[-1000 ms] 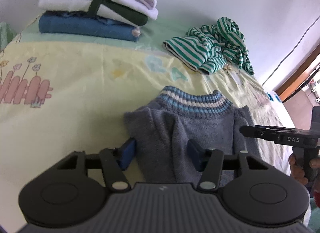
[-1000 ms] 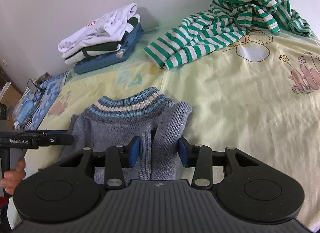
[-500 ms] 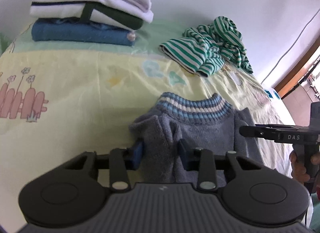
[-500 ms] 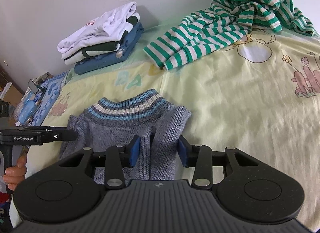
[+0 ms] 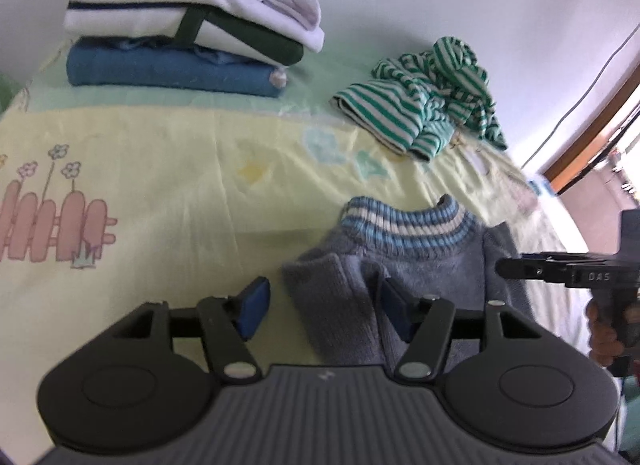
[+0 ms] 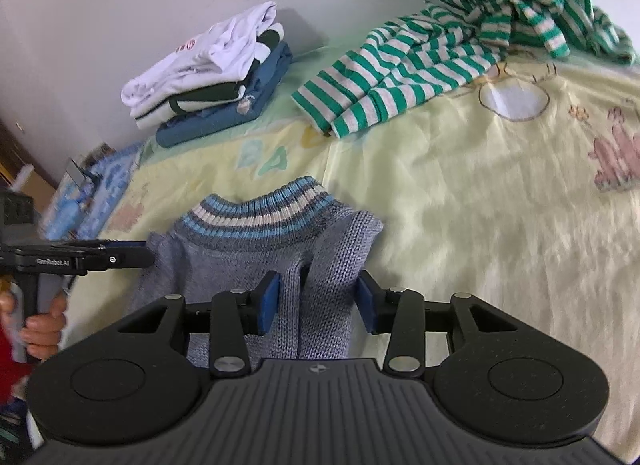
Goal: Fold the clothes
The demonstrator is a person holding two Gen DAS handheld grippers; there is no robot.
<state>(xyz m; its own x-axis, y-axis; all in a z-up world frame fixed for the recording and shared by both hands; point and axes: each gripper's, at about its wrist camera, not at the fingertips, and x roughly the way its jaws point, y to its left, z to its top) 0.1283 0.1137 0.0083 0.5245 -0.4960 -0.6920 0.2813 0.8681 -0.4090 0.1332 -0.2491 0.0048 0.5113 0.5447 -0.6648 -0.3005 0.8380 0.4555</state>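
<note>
A grey knit sweater (image 5: 420,257) with a blue-and-cream striped collar lies on the bed, both sides folded inward. My left gripper (image 5: 323,310) is opening. Its left pad stands clear of the cloth, and the sweater's folded left edge lies loose between the jaws. In the right wrist view the same sweater (image 6: 256,241) fills the gap of my right gripper (image 6: 318,303), whose pads press on the folded right side. Each gripper shows in the other's view, held by a hand: the right gripper (image 5: 504,267) and the left gripper (image 6: 144,255).
A stack of folded clothes (image 5: 188,25) sits at the back by the wall. A crumpled green-striped garment (image 5: 420,105) lies behind the sweater. The yellow cartoon sheet (image 5: 160,185) covers the bed. Blue items (image 6: 92,193) lie beside the bed's left edge.
My left gripper closed on the sweater's left fold, then opened and let it go, shifting a little sideways. The right gripper kept its grip and place.
</note>
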